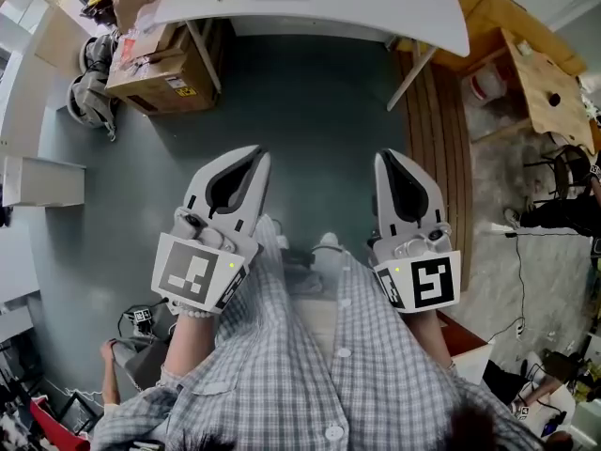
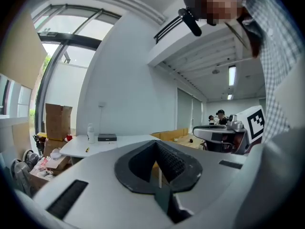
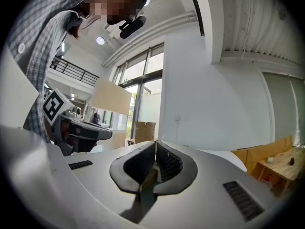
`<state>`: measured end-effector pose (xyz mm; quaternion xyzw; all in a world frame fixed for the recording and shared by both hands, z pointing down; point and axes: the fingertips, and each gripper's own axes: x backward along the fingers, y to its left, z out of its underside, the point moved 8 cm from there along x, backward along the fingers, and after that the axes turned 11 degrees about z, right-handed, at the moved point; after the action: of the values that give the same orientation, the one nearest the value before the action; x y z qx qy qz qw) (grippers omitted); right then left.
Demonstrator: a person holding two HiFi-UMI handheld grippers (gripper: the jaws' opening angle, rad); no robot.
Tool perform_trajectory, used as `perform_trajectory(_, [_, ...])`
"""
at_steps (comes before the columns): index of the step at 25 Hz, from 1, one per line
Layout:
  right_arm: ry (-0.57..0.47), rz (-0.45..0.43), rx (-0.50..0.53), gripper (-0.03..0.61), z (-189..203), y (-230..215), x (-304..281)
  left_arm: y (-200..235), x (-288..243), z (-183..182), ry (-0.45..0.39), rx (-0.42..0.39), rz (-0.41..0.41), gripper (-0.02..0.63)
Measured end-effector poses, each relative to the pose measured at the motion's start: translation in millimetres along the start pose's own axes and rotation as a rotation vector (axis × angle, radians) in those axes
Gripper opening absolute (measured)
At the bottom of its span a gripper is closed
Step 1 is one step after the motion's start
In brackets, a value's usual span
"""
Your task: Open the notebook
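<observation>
I hold both grippers level in front of my checked shirt, above the grey floor and well short of the white table (image 1: pixel 310 7). The left gripper (image 1: pixel 255 155) is shut with nothing between its jaws, and so is the right gripper (image 1: pixel 385 156). The left gripper view shows its own jaws (image 2: pixel 156 143) pressed together, and the table (image 2: pixel 76 147) beyond them. On that table lie a flat dark grey thing (image 2: pixel 106 137) and a small bottle (image 2: pixel 90 132); whether the flat thing is the notebook I cannot tell. In the right gripper view its jaws (image 3: pixel 156 143) meet in a thin line.
Cardboard boxes (image 1: pixel 155 69) and bags crowd the floor under the table's left end. A wooden desk (image 1: pixel 545 83) stands at the right, with a chair and a cable on the floor beside it. The table's legs (image 1: pixel 205 56) slant down to the floor. People sit far off (image 2: pixel 220 116).
</observation>
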<state>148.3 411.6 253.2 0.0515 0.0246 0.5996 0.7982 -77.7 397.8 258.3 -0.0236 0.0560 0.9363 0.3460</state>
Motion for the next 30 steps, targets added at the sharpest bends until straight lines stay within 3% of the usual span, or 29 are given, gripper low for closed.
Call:
perform_trajectory(23, [-0.024, 0.103, -0.002, 0.025, -7.4, 46.7, 6.7, 22.7, 50.5, -0.9, -0.055, -0.017, 0.062, 0.008])
perform_trajectory(30, [-0.003, 0.091, 0.011, 0.026, -1.9, 50.9, 6.3, 28.8, 49.9, -1.3, -0.066, -0.013, 0.057, 0.008])
